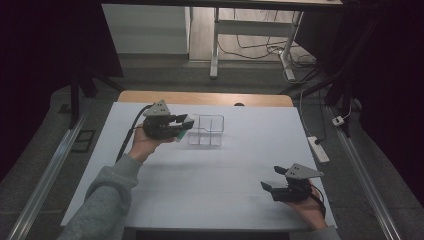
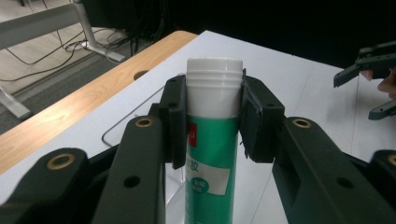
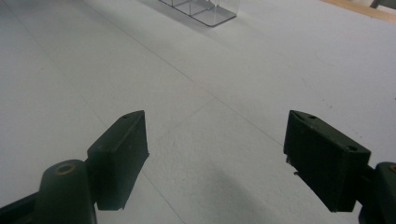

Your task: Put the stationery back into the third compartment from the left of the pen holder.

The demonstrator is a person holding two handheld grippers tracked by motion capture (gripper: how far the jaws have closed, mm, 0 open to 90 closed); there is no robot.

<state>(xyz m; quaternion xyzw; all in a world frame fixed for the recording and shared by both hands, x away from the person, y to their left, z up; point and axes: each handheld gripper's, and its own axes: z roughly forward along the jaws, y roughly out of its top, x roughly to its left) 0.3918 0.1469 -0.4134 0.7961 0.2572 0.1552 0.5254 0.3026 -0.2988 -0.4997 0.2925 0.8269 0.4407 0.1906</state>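
Left gripper (image 2: pixel 212 119) is clamped on a green tube with a white cap (image 2: pixel 214 93), pads squeezing right at the shoulder where cap meets body. In the high view the left gripper (image 1: pixel 186 124) holds the tube (image 1: pixel 181 134) lying roughly level, just beside the left wall of the clear divided box (image 1: pixel 206 131), off the surface (image 1: pixel 220 175).

Risks: the grip sits high on the tube near the cap (smooth round plastic), so it could swivel between the pads or slide out if the hand tips fast. The box is light and open-topped; a tube coming in at an angle could catch a wall or divider and shove or tip the box instead of dropping into a compartment. Which compartment it is lined up with, I can't tell.

Right gripper (image 1: pixel 274 179) sits well apart from the box, near the front right of the surface, jaws wide apart and empty; it isn't steadying the box.

Writing: a red patch and white label panels on the tube, with a Chinese character that looks like 胶; the rest is too small or hidden.
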